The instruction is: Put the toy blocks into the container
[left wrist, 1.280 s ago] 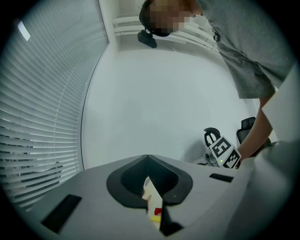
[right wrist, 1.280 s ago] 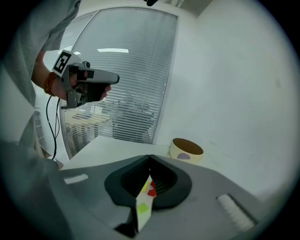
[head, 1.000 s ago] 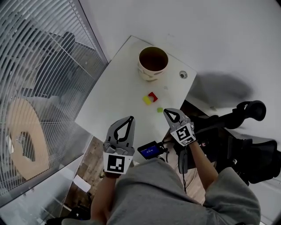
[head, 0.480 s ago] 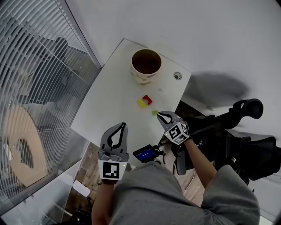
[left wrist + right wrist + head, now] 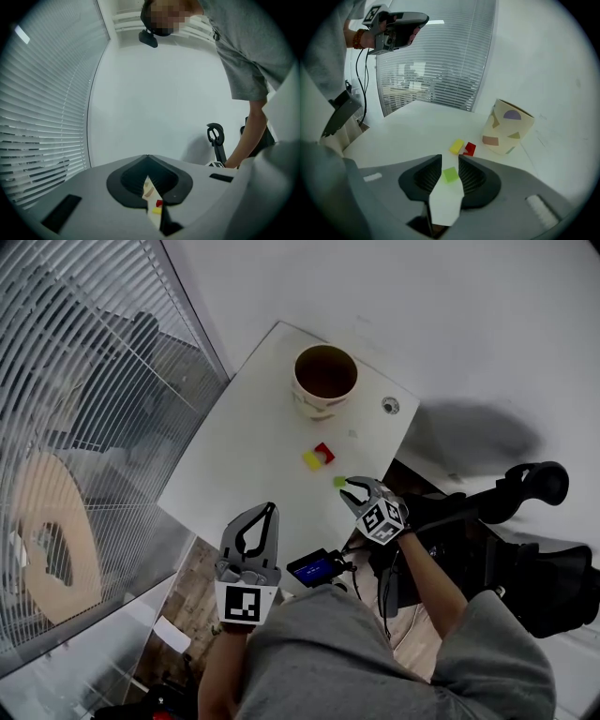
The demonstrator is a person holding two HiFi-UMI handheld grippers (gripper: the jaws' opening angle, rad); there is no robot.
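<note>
On the white table point(image 5: 248, 442) stands a cream cup point(image 5: 324, 379) printed with coloured shapes; it is also in the right gripper view point(image 5: 506, 127). A yellow block point(image 5: 311, 460) and a red block point(image 5: 325, 453) lie side by side in front of it. Closer to me lies a green block point(image 5: 339, 482) near the table's right edge. My right gripper point(image 5: 352, 487) points down at it; its jaws have just been opening and stand apart on either side of the green block point(image 5: 450, 175), which rests on the table. My left gripper point(image 5: 265, 509) hangs shut and empty off the near edge.
A small round fitting point(image 5: 391, 405) sits in the table near the cup. Window blinds point(image 5: 84, 390) run along the left. A black chair or stand point(image 5: 525, 486) is at the right, and a small device with a blue screen point(image 5: 319, 565) is below the table's near edge.
My right gripper has come down toward the green block and its jaws have parted around it. My left gripper has stayed about where it was.
</note>
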